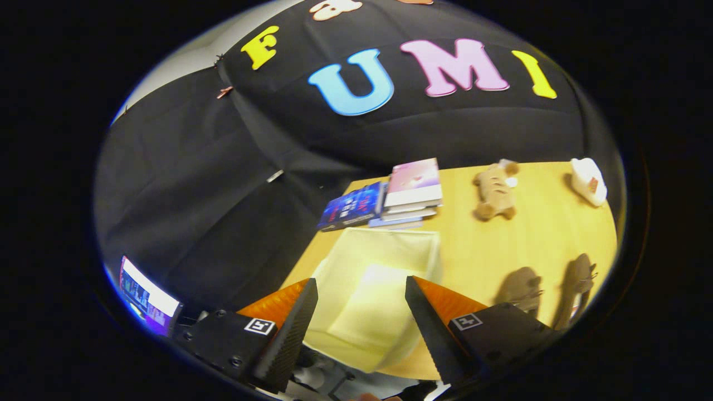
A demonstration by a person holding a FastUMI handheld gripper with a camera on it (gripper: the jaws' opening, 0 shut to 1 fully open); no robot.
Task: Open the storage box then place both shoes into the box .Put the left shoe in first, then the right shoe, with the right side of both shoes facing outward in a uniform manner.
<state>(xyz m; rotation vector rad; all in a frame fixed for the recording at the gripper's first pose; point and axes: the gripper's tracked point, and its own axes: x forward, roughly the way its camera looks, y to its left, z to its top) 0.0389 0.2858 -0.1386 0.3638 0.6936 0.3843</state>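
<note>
Storage box [370, 289], pale yellow, soft-walled by the look, low centre of the frame, between and just ahead of the claw [361, 320] fingers. Seems to stand open-topped already, though hard to tell if a lid or flap remains. Probably light and floppy; best pinched at a rim or flap, not the sagging wall. Two shoes [548, 292], brownish, side by side at lower right on the table [501, 245], well apart from the box. Likely light, fairly stiff; best gripped at the heel collar. Claw spread wide, holding nothing. Farther off: stacked books [390, 200] just beyond the box, stuffed toy [494, 192], small white object [589, 181] at the far corner.
</note>
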